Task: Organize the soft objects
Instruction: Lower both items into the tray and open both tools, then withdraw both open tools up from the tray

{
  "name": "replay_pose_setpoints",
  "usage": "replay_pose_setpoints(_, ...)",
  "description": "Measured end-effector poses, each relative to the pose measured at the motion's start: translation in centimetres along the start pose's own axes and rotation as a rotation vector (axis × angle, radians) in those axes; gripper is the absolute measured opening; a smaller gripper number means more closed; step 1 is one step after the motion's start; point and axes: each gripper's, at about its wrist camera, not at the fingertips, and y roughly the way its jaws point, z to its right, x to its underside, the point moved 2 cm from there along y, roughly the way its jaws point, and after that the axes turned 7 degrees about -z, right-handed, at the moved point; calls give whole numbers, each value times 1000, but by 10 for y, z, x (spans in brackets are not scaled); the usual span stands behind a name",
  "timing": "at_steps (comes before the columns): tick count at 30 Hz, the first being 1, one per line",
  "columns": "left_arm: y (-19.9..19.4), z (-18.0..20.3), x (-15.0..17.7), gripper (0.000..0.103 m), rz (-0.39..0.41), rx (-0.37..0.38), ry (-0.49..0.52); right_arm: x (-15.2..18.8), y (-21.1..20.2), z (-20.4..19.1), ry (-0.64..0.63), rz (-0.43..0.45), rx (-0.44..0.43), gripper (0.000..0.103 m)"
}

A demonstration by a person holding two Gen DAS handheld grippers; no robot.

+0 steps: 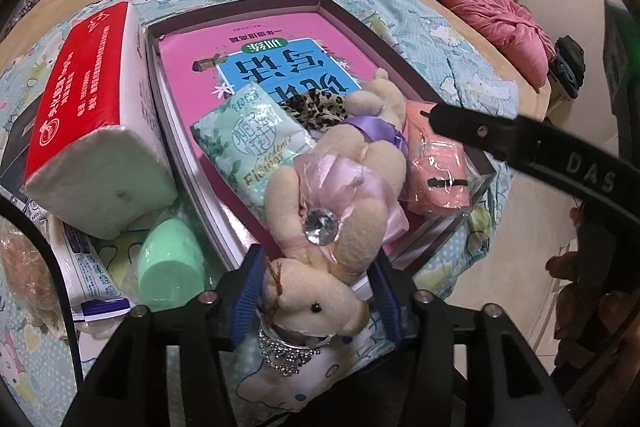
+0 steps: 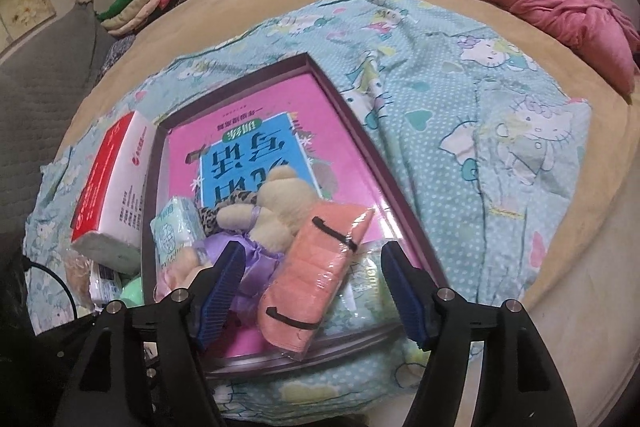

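Plush and plastic-wrapped, soft goods are piling into a shallow box [image 2: 348,99] on the bed: nearest, the left gripper [image 1: 316,291] is straddling a beige teddy's [image 1: 316,303] head, jaws parted, apparently letting go; the right gripper [image 2: 316,283] is standing open around a wrapped peach towel [image 2: 316,267] propped on the box's near rim. Beyond, a floral tissue pack [image 1: 248,143] is lying inside, while a red tissue brick [image 1: 92,107] is waiting outside – judged next for collection

Both wrist views angled steeply down, close over bed; shared: purple tray [image 1: 352,23] [image 2: 348,99].
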Motion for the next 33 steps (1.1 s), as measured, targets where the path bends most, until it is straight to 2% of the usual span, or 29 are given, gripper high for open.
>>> replay_pose_setpoints(8,-5,4,0,66,9,-10,20,1,-8,7,21,14,-4,74)
replay_pose_setpoints(14,-14,2,1,67,24,23,8,2,-12,6,20,16,0,74)
replay_pose_setpoints(21,-47,-13,6,67,96,61,-42,3,-19,10,35,27,-4,74)
replay_pose_setpoints(23,-51,-18,10,67,94,39,-48,3,-21,10,38,30,-13,74)
replay_pose_setpoints(26,-48,-24,14,67,70,-59,-34,4,-23,10,37,34,-16,74)
replay_pose_setpoints(28,-46,-23,17,67,61,-97,-21,4,-25,9,36,38,-19,74)
replay_pose_setpoints(33,-35,-12,18,67,43,-135,31,4,-27,9,39,41,-24,74)
